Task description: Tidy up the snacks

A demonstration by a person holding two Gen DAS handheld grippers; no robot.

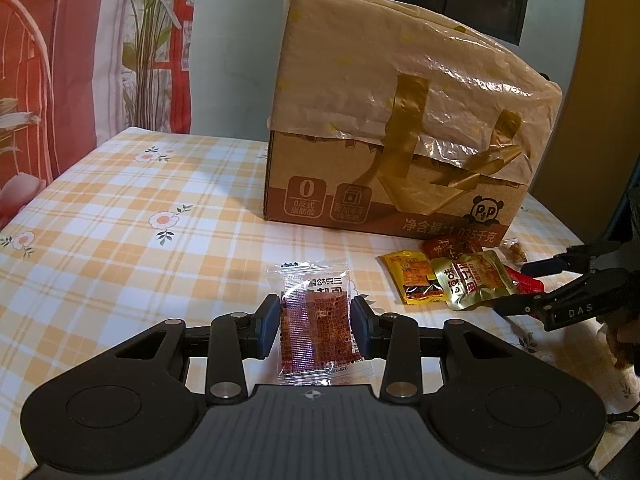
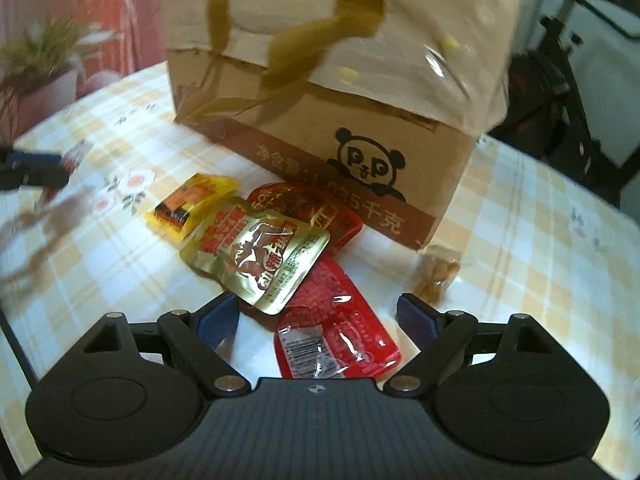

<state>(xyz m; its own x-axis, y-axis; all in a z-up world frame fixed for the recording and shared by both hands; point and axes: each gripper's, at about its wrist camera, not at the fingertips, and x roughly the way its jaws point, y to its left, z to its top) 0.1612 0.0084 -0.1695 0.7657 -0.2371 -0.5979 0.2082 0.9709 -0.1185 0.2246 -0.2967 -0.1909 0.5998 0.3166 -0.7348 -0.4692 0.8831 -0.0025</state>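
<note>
A clear-wrapped dark red snack packet (image 1: 316,316) is pinched between the fingers of the left gripper (image 1: 315,326), held just above the worktop (image 1: 120,220) in front of the taped cardboard box (image 1: 400,128). The fingers of the right gripper (image 2: 318,320) are spread wide, with nothing pressed, over a red packet (image 2: 340,332) near the box's panda corner. Beside it a gold pouch (image 2: 260,256), a yellow packet (image 2: 192,204), another red packet (image 2: 320,212) and a small clear bag of nuts (image 2: 436,276) are heaped loosely. Little appears sorted yet; most of the pile seems left. The held packet looks flat, crinkly and printed.
</note>
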